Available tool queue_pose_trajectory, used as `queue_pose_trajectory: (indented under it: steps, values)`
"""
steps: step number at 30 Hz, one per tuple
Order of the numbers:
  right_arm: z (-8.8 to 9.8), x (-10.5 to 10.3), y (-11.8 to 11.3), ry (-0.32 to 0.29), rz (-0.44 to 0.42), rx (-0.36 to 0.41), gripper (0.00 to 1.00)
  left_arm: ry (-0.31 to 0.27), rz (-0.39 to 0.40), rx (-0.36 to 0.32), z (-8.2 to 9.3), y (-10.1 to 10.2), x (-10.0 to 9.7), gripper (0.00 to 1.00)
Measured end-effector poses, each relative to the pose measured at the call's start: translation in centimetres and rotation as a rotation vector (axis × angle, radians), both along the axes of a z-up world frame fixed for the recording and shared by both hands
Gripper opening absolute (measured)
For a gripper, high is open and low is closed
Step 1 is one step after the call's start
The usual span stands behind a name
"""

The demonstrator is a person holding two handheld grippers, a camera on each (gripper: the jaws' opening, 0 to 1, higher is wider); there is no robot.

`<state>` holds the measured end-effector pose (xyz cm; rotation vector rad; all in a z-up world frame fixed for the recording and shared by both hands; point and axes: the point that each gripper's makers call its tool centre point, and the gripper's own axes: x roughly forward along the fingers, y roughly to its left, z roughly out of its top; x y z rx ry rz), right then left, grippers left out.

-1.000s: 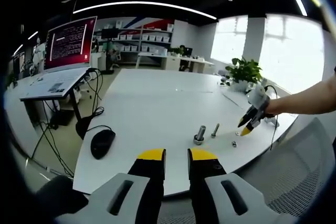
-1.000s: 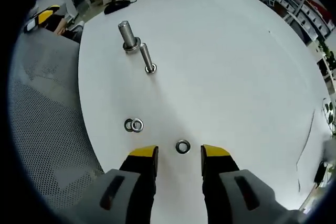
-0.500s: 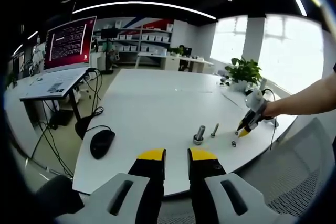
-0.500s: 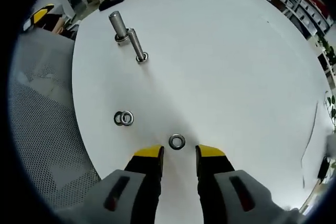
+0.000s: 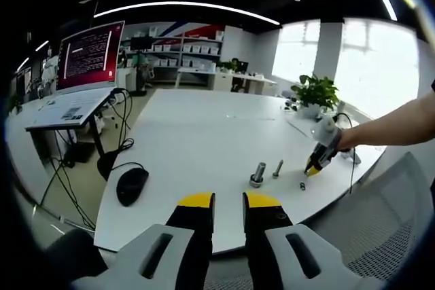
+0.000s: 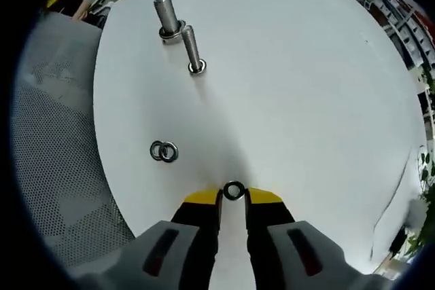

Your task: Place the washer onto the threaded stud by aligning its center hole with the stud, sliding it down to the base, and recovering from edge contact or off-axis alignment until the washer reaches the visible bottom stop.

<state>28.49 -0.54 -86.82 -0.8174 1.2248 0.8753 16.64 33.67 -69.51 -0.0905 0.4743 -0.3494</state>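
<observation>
A: Washer (image 6: 233,191) first. It lies flat on the white worktop (image 6: 306,86), right between the yellow tips of the right hand-held gripper (image 6: 233,197). The jaws look nearly pinched on its rim, but I can't tell if they grip it.

B: How will it feel?

A: Probably small, hard, light and slippery. Pinch it by its outer edge.

B: And farther off?

A: Two more washers (image 6: 164,151) on the left, then the thin stud (image 6: 192,49) and a thicker bolt (image 6: 166,17). The left hand-held gripper (image 5: 228,200) is slightly spread, holding nothing.
</observation>
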Motion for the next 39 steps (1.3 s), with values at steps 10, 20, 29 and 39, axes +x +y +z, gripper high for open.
queue_pose_trajectory:
  steps: [10,20,29,39]
  values:
    - [0.1,0.1,-0.2,0.049,-0.019,-0.066,0.15,0.0,-0.001,0.0,0.0,0.0,0.0,0.14]
    - [0.0,0.1,-0.2,0.077,-0.09,-0.028,0.15,-0.001,-0.001,-0.002,0.0,0.0,0.0,0.13]
    - [-0.3,0.5,-0.5,0.108,-0.073,-0.084,0.14,0.005,-0.005,0.005,-0.2,0.1,0.0,0.13]
    - [-0.1,0.2,1.0,0.116,-0.027,-0.126,0.14,0.005,-0.007,0.003,-0.1,0.1,0.1,0.13]
